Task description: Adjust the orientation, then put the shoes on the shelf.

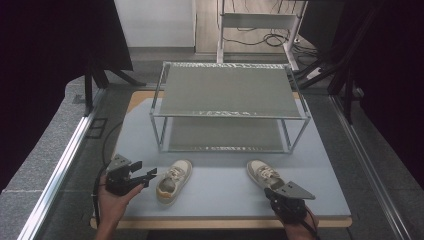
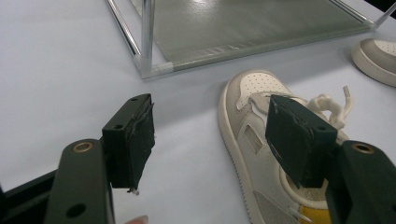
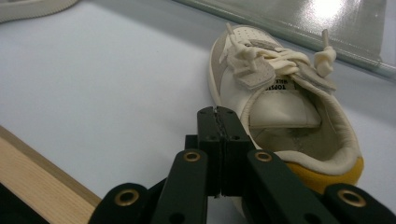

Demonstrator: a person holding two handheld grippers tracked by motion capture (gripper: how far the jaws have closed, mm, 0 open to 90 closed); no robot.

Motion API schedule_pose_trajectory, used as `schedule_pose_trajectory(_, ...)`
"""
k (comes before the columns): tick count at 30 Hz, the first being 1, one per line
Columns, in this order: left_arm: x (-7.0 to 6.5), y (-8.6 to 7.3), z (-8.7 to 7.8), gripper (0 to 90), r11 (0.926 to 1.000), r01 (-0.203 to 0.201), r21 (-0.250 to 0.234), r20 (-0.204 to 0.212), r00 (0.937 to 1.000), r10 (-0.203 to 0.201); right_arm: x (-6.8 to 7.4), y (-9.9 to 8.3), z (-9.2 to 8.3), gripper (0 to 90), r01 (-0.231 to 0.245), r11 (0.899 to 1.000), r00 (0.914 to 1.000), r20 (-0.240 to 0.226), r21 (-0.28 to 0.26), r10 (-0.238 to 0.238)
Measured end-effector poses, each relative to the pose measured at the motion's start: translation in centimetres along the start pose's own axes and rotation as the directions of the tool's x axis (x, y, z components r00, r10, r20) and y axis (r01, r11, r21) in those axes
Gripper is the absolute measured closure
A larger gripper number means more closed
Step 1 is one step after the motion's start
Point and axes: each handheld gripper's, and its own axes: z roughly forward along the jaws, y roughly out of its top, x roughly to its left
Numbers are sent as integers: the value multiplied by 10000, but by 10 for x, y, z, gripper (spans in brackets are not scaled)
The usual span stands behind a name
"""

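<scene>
On the pale mat (image 1: 220, 187), left gripper (image 1: 148, 177) jaws gape beside one shoe (image 1: 175, 181); right gripper (image 3: 217, 114) jaws pressed together against the other shoe (image 3: 285, 116).

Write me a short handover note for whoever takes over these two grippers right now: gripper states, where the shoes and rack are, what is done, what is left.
Left gripper: jaws open, nothing between them, just left of the left cream-and-grey sneaker with the yellow heel.
Right gripper: jaws shut, empty, beside the heel of the right matching sneaker.
Both sneakers lie on the pale blue table mat, in front of the two-tier metal-framed shoe rack with grey shelves.
Done: nothing placed; both shelves look bare.
Left: probably grip each sneaker and set it on the rack.
</scene>
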Motion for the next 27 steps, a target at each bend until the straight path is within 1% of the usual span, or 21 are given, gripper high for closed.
schedule_pose_trajectory(2, 0, 0, -1, 327, 10000, 23, -30, 68, 10000, -23, -1, 1, -2, 867, 50, 9998, 9998, -178, -208, -54)
schedule_pose_trajectory(4, 0, 1, -3, 327, 9999, 76, -71, 139, 9999, -75, -1, 4, -5, 849, 112, 9986, 9986, -501, -509, -138)
schedule_pose_trajectory(7, -1, 2, -5, 326, 9999, 104, -115, 173, 9998, -102, -3, 10, -10, 802, 362, 9959, 9950, -900, -825, -436)
schedule_pose_trajectory(9, -2, 2, -8, 326, 9998, 132, -176, 197, 9997, -129, -5, 11, -11, 790, 405, 9949, 9944, -934, -920, -491)
schedule_pose_trajectory(11, -2, 2, -12, 325, 9996, 160, -248, 224, 9996, -154, -10, 16, -14, 747, 488, 9934, 9936, -965, -1041, -590)
schedule_pose_trajectory(12, -1, 4, -17, 324, 9987, 310, -414, 256, 9992, -299, -15, 20, -16, 697, 535, 9918, 9934, -943, -1160, -646)
schedule_pose_trajectory(13, -1, 4, -17, 325, 9987, 310, -414, 256, 9992, -299, -18, 23, -18, 681, 580, 9906, 9930, -948, -1239, -700)
schedule_pose_trajectory(14, -1, 5, -20, 325, 9980, 400, -488, 287, 9988, -387, -18, 23, -18, 681, 580, 9906, 9930, -948, -1239, -700)
schedule_pose_trajectory(15, 0, 8, -24, 327, 9972, 474, -573, 348, 9984, -454, -26, 29, -23, 651, 578, 9879, 9934, -899, -1436, -711)
schedule_pose_trajectory(16, 0, 9, -26, 327, 9971, 474, -599, 366, 9983, -453, -26, 29, -23, 651, 578, 9879, 9934, -899, -1436, -711)
schedule_pose_trajectory(17, -1, 12, -29, 327, 9971, 459, -601, 410, 9982, -435, -29, 31, -25, 642, 562, 9875, 9931, -935, -1470, -705)
schedule_pose_trajectory(21, -5, 18, -31, 329, 9981, 333, -520, 639, 9975, -299, -49, 40, -28, 602, 443, 9893, 9923, -1082, -1390, -596)
schedule_pose_trajectory(24, -10, 20, -30, 338, 9994, 163, -291, 897, 9959, -136, -67, 43, -28, 583, 168, 9936, 9930, -1144, -1116, -296)
schedule_pose_trajectory(25, -11, 21, -29, 343, 9997, 109, -200, 998, 9950, -88, -70, 43, -28, 580, 139, 9944, 9930, -1149, -1044, -260)
schedule_pose_trajectory(27, -13, 23, -31, 372, 9999, 18, -114, 1113, 9938, -5, -78, 44, -27, 566, 9, 9967, 9914, -1306, -817, -116)
